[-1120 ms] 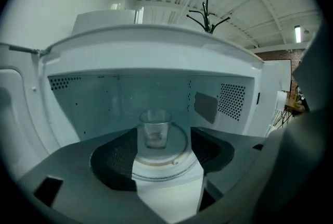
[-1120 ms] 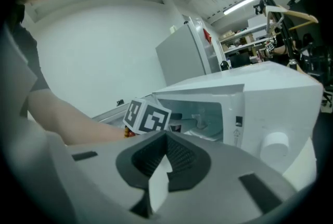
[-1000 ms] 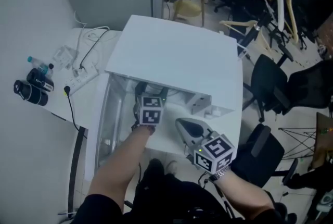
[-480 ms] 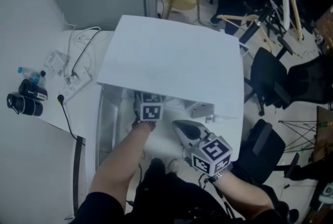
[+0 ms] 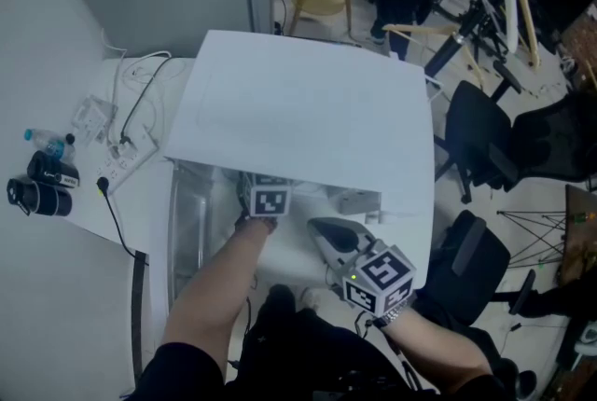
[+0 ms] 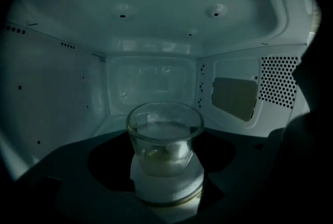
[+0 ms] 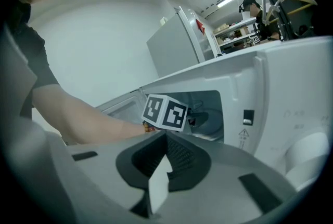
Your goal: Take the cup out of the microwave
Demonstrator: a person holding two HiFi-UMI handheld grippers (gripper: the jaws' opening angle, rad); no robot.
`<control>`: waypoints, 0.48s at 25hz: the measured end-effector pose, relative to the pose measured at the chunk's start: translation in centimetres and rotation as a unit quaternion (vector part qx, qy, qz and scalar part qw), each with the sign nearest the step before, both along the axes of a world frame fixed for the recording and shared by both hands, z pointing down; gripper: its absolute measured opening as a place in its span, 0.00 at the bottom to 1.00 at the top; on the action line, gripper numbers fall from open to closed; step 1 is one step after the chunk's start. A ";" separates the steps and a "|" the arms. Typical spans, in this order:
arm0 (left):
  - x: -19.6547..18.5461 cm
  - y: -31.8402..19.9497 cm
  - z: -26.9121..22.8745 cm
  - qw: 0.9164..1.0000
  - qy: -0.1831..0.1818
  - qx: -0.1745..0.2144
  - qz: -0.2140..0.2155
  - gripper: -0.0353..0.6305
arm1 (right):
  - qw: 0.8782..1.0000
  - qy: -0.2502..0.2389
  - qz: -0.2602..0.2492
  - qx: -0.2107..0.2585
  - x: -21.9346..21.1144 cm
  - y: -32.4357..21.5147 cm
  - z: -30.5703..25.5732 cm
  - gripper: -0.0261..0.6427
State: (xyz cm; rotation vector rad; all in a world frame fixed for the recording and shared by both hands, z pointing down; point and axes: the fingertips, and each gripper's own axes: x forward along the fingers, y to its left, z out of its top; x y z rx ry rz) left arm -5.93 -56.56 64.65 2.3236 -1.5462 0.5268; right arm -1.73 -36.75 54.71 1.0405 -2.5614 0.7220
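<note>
A clear glass cup [image 6: 165, 137] stands upright in the middle of the dim microwave cavity [image 6: 62, 92]. My left gripper [image 6: 166, 189] is inside the cavity and open. Its dark jaws lie low on either side of the cup's base, and I cannot tell whether they touch it. From above, only its marker cube [image 5: 270, 201] shows under the front edge of the white microwave [image 5: 298, 110]; the cup is hidden there. My right gripper [image 5: 324, 229] hangs outside the opening, to the right of the left arm. It is shut with nothing in it [image 7: 158, 178].
The microwave door [image 5: 187, 231] hangs open on the left. A power strip with cables [image 5: 119, 159], a bottle [image 5: 47, 140] and a black object [image 5: 35, 196] lie on the white table [image 5: 140, 203] at the left. Office chairs [image 5: 485, 138] stand to the right.
The left gripper's marker cube now sits slightly further under the microwave's front edge. The right gripper has stayed in about the same place, still shut.
</note>
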 end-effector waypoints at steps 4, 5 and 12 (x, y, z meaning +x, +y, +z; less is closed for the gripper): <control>-0.1 0.3 -0.1 1.000 -0.008 0.000 0.002 0.56 | 1.000 -0.002 -0.002 0.001 0.0 0.1 0.0 0.06; 0.0 0.5 -0.1 1.000 -0.009 0.000 0.003 0.56 | 1.000 -0.002 -0.002 0.002 0.0 0.1 0.0 0.06; 0.0 1.9 -0.6 1.000 -0.005 0.006 0.000 0.56 | 1.000 -0.003 -0.005 0.009 0.3 0.7 -0.6 0.06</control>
